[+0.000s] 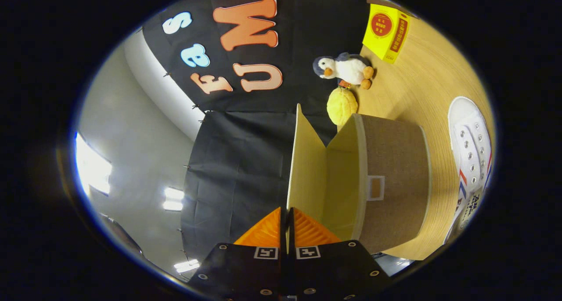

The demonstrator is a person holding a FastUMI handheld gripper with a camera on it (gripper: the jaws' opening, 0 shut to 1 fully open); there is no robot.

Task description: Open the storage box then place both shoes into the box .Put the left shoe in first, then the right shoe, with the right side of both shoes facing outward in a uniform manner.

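Note:
The view is rolled on its side. A brown fabric storage box [395, 178] stands on the wooden table [421, 94], with a small framed label window on its wall. Its pale lid [305, 160] is swung up, showing the pale yellow inside. The lid's free edge runs straight between my fingers, and my gripper [287, 219] is shut on it. A white lace-up shoe [472, 147] with red and blue stripes lies on the table beyond the box's far side, apart from it.
A penguin plush [344, 68] and a yellow fuzzy ball [342, 105] sit on the table close to the box, near the black cloth wall. A yellow carton [386, 30] stands further off. Ceiling lights [92, 169] show on the other side.

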